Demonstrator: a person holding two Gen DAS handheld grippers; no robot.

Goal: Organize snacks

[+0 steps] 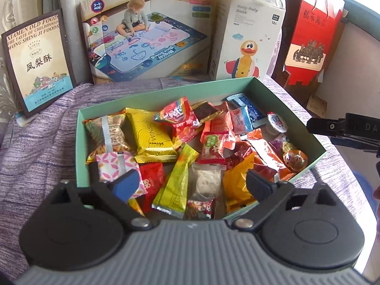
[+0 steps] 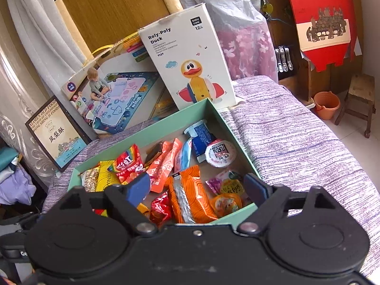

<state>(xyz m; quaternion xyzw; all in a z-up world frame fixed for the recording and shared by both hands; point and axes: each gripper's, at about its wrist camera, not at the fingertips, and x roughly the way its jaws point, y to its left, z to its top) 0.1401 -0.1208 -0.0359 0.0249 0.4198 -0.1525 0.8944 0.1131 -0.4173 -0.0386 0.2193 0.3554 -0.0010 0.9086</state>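
Note:
A green box (image 1: 166,90) full of wrapped snacks sits on a purple cloth; it also shows in the right wrist view (image 2: 166,123). Inside lie a yellow packet (image 1: 152,133), a rainbow candy bag (image 1: 180,118), a jelly cup (image 2: 219,153) and an orange packet (image 2: 192,194). My left gripper (image 1: 192,185) is open and empty, above the box's near end. My right gripper (image 2: 198,188) is open and empty, above the box's near right part. Part of the right gripper shows at the right edge of the left wrist view (image 1: 344,130).
Behind the box stand a play-mat box (image 1: 147,38), a Roly-Poly Duck box (image 1: 247,45), a pineapple-cake box (image 1: 38,64) and a red gift bag (image 1: 313,38). The purple cloth (image 2: 296,130) stretches right. An orange bucket (image 2: 326,104) and a wooden stool (image 2: 361,99) stand on the floor.

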